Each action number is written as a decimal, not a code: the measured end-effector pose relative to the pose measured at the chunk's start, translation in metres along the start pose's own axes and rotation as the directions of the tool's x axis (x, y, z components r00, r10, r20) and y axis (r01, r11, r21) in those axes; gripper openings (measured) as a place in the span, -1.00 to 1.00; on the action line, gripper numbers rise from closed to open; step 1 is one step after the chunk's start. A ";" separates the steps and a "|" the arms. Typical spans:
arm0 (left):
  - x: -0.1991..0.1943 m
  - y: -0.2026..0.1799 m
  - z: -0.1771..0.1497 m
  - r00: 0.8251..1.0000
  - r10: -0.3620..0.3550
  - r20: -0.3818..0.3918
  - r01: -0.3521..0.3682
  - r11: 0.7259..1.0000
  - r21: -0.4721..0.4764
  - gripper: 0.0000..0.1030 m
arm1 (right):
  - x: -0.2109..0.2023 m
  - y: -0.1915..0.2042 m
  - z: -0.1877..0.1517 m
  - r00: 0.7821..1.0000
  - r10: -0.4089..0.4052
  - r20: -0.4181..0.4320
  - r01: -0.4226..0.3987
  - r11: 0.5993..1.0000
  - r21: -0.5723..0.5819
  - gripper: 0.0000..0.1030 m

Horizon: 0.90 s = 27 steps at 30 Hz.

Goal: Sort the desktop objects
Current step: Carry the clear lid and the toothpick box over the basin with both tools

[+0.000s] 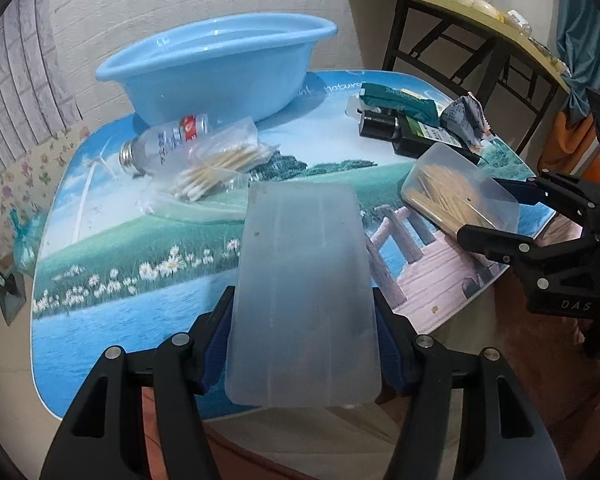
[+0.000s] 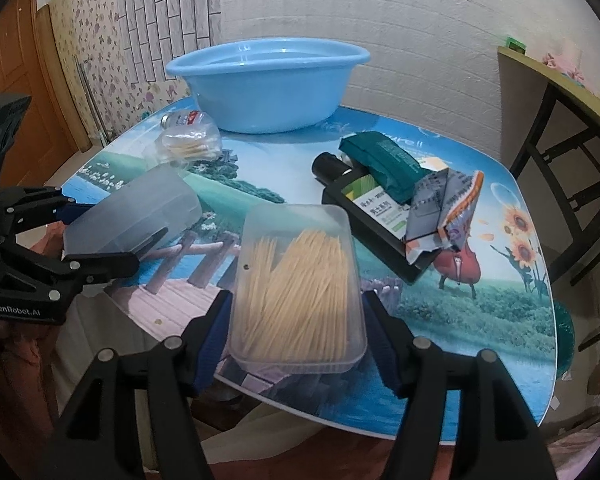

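My left gripper [image 1: 304, 344] is shut on a frosted plastic lid [image 1: 304, 292] and holds it above the near part of the table; the lid also shows in the right wrist view [image 2: 132, 212]. My right gripper [image 2: 296, 328] is shut on an open clear box of toothpicks [image 2: 298, 288], held above the table's front edge. That box also shows in the left wrist view [image 1: 456, 196], to the right of the lid. The two held parts are apart.
A light blue basin [image 1: 220, 72] stands at the back of the picture-printed table [image 1: 140, 240]. A clear bottle [image 1: 164, 144] and a bag of cotton swabs [image 1: 216, 168] lie left. A dark bottle [image 2: 364, 208], green packet [image 2: 384, 160] and foil sachet [image 2: 444, 208] lie right.
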State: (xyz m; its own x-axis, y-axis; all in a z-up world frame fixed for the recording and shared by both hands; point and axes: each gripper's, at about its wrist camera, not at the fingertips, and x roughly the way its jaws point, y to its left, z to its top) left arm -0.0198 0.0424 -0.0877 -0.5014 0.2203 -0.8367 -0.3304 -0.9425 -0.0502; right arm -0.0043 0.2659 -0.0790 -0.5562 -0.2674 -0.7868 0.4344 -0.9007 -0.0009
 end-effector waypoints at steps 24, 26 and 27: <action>-0.065 0.033 0.040 0.976 0.031 0.216 -0.010 0.995 -0.101 0.19 | -0.032 0.003 0.039 0.985 0.099 0.143 -0.100 0.995 0.002 0.16; -0.071 0.038 0.048 0.970 0.042 0.240 -0.017 0.994 -0.105 0.19 | -0.034 0.005 0.050 0.979 0.117 0.164 -0.119 0.993 -0.002 0.16; -0.073 0.040 0.052 0.967 0.050 0.248 -0.025 0.994 -0.106 0.19 | -0.035 0.005 0.054 0.977 0.124 0.173 -0.126 0.992 -0.003 0.16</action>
State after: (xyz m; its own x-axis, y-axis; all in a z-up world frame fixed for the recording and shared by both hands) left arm -0.0379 0.0018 -0.0005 -0.7000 0.2281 -0.6767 -0.2315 -0.9689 -0.0871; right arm -0.0211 0.2521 -0.0184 -0.6124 -0.4324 -0.6618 0.5028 -0.8591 0.0961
